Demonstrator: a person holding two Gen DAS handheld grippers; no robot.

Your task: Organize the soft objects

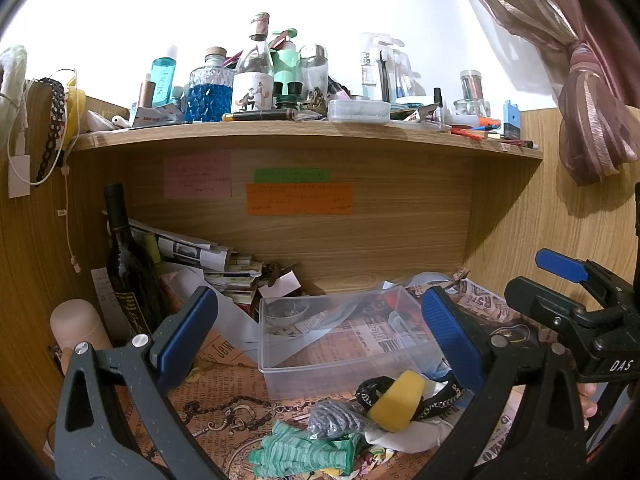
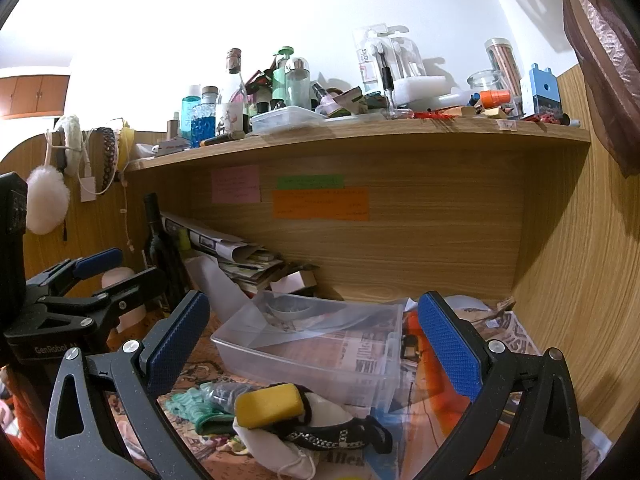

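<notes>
A pile of soft things lies on the paper-covered desk in front of a clear plastic bin (image 1: 340,344) (image 2: 320,344): a yellow sponge (image 1: 398,400) (image 2: 270,404), a green knitted cloth (image 1: 304,450) (image 2: 192,404), a grey-black striped cloth (image 1: 334,420), a black chain-trimmed band (image 2: 332,436) and a white pouch (image 2: 280,448). My left gripper (image 1: 320,340) is open and empty, above the pile and the bin. My right gripper (image 2: 312,340) is open and empty, just right of it. Each gripper shows at the edge of the other's view.
A wooden shelf (image 1: 304,134) above carries many bottles and jars. A dark wine bottle (image 1: 128,264), stacked papers (image 1: 208,256) and a pink cylinder (image 1: 78,328) stand at the back left. Wooden walls close in left and right. A curtain (image 1: 592,112) hangs at the right.
</notes>
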